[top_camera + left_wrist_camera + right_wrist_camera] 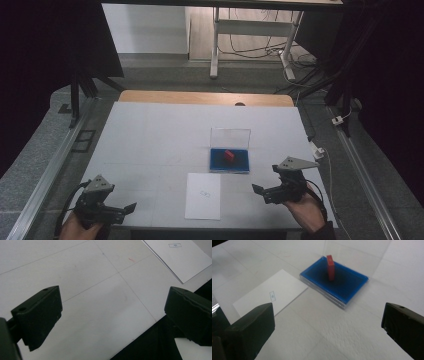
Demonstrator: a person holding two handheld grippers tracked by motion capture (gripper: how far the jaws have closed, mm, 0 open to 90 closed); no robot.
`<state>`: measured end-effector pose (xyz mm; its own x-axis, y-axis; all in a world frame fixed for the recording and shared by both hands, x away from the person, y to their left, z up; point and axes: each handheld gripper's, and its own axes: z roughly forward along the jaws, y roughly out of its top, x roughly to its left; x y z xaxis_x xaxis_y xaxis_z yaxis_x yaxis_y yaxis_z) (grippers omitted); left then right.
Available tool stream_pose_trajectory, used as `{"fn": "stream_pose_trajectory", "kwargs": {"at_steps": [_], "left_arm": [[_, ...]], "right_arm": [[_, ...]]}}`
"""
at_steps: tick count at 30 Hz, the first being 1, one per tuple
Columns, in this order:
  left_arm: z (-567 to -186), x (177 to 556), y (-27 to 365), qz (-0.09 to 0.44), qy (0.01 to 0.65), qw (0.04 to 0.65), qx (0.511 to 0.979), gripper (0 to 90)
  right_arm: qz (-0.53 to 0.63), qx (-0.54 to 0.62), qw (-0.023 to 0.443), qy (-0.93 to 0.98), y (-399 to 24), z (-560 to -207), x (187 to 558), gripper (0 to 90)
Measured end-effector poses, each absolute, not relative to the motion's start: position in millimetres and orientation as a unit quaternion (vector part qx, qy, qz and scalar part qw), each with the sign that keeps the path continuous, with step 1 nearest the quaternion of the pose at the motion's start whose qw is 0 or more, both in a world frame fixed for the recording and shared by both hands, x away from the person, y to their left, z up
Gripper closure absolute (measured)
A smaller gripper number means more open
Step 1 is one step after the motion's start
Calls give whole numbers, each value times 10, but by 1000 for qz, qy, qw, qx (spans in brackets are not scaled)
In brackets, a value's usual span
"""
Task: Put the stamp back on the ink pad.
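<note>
A blue ink pad case [229, 160] [334, 285] lies open right of the table's middle, its clear lid [230, 137] standing upright behind it. A small red stamp [229, 155] [330, 267] stands on the blue pad. A white sheet of paper [203, 195] [178, 257] [270, 295] with a small printed box lies near the front edge. My left gripper [131, 207] [112, 317] hovers open over the front-left corner, holding nothing. My right gripper [259, 190] [328, 325] is open at the front right, jaws facing the case from a short way off.
The white table [150, 145] has a wooden strip along its far edge. Metal rails run along both sides. A desk frame and cables stand on the floor beyond. A white plug lies off the table's right edge [318, 151].
</note>
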<state>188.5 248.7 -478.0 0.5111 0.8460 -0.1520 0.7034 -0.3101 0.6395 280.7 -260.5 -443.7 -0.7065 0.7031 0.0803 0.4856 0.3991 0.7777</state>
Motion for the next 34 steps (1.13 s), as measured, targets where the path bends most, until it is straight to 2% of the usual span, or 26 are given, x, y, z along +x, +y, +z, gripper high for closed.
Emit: {"fn": "stream_pose_trajectory", "kwargs": {"at_steps": [21,34], "left_arm": [[-4779,1883,2491,107,483,336,802,22],[-4777,1884,2492,106,483,338,801,22]], "right_arm": [[397,436,174,789,-3183,-4513,2406,0],[384,457,178,782,-3278,-4563,2326,0]]}}
